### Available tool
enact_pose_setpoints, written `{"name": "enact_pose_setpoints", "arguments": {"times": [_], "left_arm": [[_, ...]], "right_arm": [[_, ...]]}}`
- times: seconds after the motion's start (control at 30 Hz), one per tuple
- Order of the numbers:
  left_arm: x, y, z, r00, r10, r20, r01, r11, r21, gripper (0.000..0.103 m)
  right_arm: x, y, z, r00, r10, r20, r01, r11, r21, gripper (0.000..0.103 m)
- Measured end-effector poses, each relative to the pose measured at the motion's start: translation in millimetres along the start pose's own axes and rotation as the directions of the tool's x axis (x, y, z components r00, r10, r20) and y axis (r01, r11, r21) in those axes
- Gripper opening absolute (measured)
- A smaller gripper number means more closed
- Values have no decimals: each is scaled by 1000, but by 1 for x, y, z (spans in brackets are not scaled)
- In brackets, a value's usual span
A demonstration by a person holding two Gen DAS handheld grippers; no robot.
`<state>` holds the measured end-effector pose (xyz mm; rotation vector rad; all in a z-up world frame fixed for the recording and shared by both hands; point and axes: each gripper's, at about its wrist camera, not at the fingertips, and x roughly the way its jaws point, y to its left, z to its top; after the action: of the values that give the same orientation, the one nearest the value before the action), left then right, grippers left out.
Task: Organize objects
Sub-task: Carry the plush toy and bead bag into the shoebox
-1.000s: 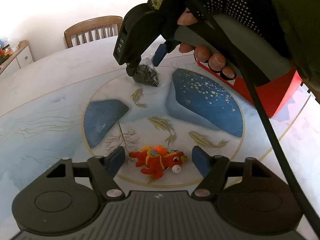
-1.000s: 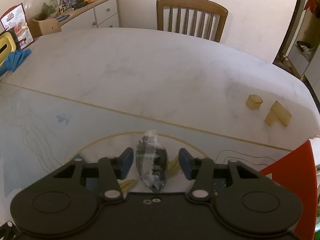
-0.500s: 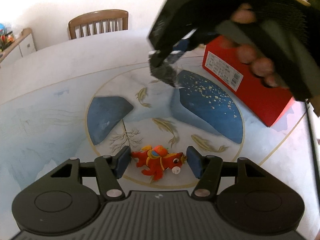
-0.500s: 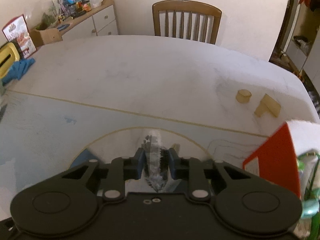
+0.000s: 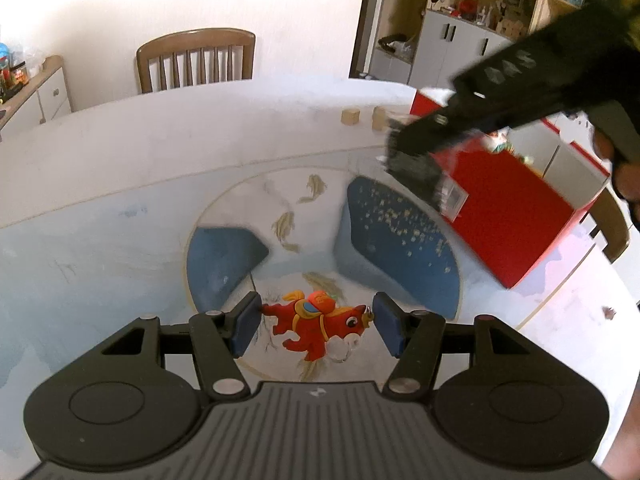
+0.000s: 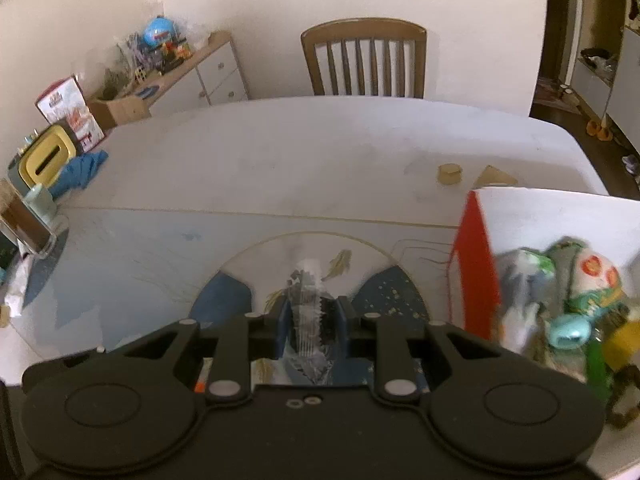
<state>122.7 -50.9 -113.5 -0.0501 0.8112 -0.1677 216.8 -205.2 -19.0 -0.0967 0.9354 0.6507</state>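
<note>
Over the painted table (image 5: 120,184), the right gripper (image 6: 311,316) pinches a crinkly dark packet (image 6: 308,304) near the red box (image 5: 504,208), while the left gripper (image 5: 316,322) clasps the red toy horse (image 5: 320,322) by its ends, a hold from which it could twist loose.

Daylight's doing all the work on my feeds: the far wall (image 5: 100,12) on the left wrist cam is blown out to near pure white, and the table (image 5: 120,152) looks washed and soft with only faint shadows. Fisheye bends everything hard at the edges, so the chair (image 6: 363,58) and doorway curve on the right wrist view. Motion smear is bad on the right: the right gripper (image 5: 416,160) is a dark streak, and the stuff inside the red box (image 6: 476,280) is mush.
</note>
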Motion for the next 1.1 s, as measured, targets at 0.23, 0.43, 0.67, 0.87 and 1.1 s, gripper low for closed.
{"name": "enact_pose_setpoints", "arguments": {"times": [0.23,0.43,0.67,0.87,1.1], "left_arm": [[-25,-7,25,999,-26,24,25,999,38,61],[-43,-22,49,998,-44,39,41,997,59,61],[-55,-49,75,998,-50,38,47,994,99,61],[-58,-83,96,997,-49,65,39,987,156,61],[-48,-132,117,995,-69,73,53,977,205,61]], "right_arm": [[-40,-14,-9,999,-4,42,1,997,73,23],[-72,-36,-21,996,-29,83,18,992,128,23],[-101,-67,-28,990,-55,129,30,982,185,23],[-122,-102,-35,983,-73,171,32,973,230,23],[-139,-142,-44,975,-97,200,42,964,264,23]]}}
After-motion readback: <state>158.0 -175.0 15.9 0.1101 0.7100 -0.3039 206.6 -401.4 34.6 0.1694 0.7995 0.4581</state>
